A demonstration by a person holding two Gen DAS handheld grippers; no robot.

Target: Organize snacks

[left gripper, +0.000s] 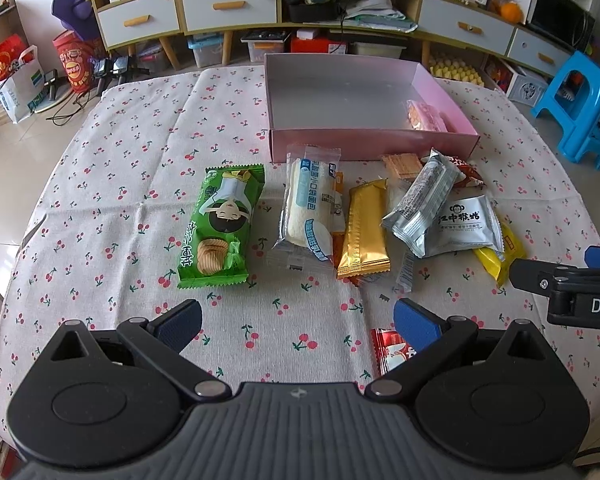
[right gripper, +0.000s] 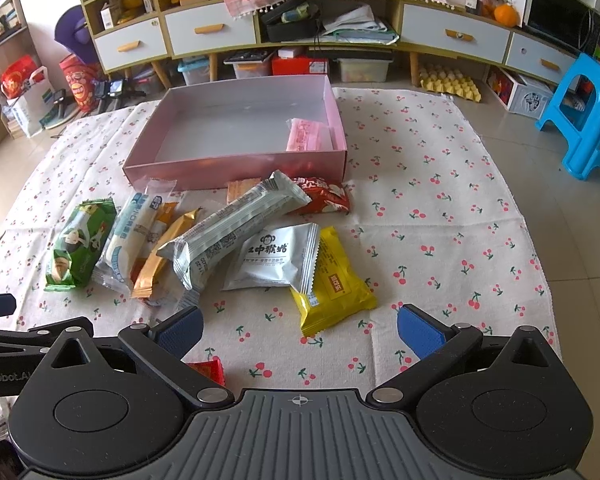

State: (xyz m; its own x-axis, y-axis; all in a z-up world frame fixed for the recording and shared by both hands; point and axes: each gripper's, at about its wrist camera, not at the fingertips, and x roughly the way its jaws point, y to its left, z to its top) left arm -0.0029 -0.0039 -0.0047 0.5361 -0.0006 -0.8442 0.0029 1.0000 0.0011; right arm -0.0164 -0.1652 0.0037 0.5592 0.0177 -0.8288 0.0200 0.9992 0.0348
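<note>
A pink box [left gripper: 372, 140] [right gripper: 228, 168] stands on the cherry-print cloth with one pink snack pack [left gripper: 424, 116] [right gripper: 310, 136] inside at its right. In front of it lie several snacks: a green chips pack [left gripper: 220, 226] [right gripper: 80, 246], a white bread pack [left gripper: 310, 208] [right gripper: 130, 236], a gold bar [left gripper: 364, 228] [right gripper: 162, 256], a silver bar [left gripper: 422, 196] [right gripper: 232, 228], a white monkey-logo pack [left gripper: 464, 224] [right gripper: 276, 258], a yellow pack [left gripper: 500, 254] [right gripper: 332, 292] and a red pack [right gripper: 324, 196]. My left gripper [left gripper: 298, 320] is open and empty, short of the pile. My right gripper [right gripper: 300, 326] is open and empty, just short of the yellow pack.
Another red pack [left gripper: 392, 350] [right gripper: 208, 370] lies on the cloth near the fingers. The right gripper's body [left gripper: 568, 292] shows at the left wrist view's right edge. A cabinet with drawers [right gripper: 212, 28] stands behind the table, a blue stool [right gripper: 588, 120] to the right.
</note>
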